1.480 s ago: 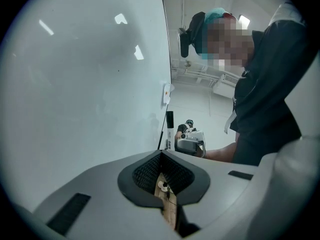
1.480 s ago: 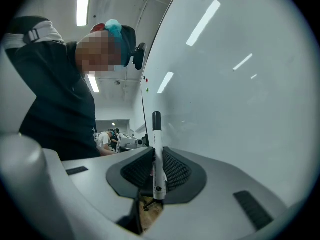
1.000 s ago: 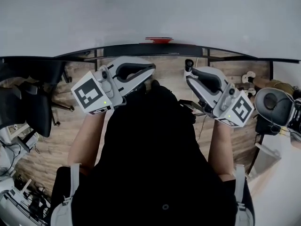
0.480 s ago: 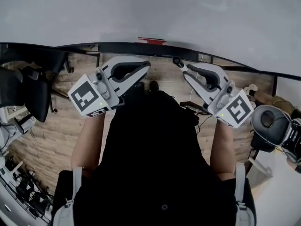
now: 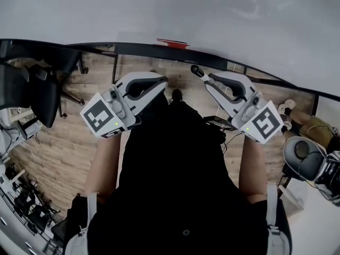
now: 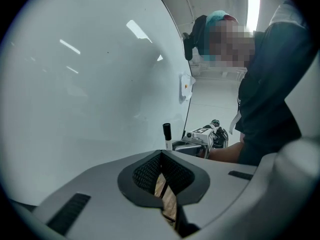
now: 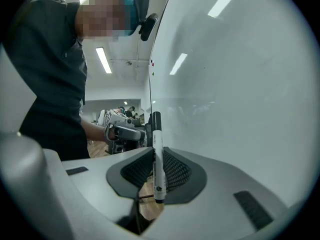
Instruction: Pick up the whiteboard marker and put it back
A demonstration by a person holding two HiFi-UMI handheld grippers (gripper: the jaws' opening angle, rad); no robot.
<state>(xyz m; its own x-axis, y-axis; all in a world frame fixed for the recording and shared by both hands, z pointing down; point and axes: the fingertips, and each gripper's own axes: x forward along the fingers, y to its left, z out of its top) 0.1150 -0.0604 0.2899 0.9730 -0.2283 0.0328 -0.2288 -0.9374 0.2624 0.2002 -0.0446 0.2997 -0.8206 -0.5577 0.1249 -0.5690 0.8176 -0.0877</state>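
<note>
The whiteboard marker [image 7: 158,156], white with a black cap, stands upright between the jaws of my right gripper [image 7: 156,176], which is shut on it. In the head view that right gripper [image 5: 197,71] points up-left at the lower rim of the whiteboard [image 5: 170,9], with the marker's cap [image 5: 194,68] at its tip. My left gripper [image 5: 162,81] is just left of it and below the rim, jaws shut with nothing between them. From the left gripper [image 6: 162,184], the marker [image 6: 166,133] and the right gripper [image 6: 201,138] show close to the board [image 6: 75,84].
A red object [image 5: 172,43] lies on the dark ledge along the board's lower edge. Below are a wooden floor [image 5: 69,137], a black office chair [image 5: 37,94] at the left and a grey chair [image 5: 303,153] at the right. The person's dark torso [image 5: 175,169] fills the middle.
Both grippers have risen toward the board's lower rim. The right one has moved up and left with the marker still in it.
</note>
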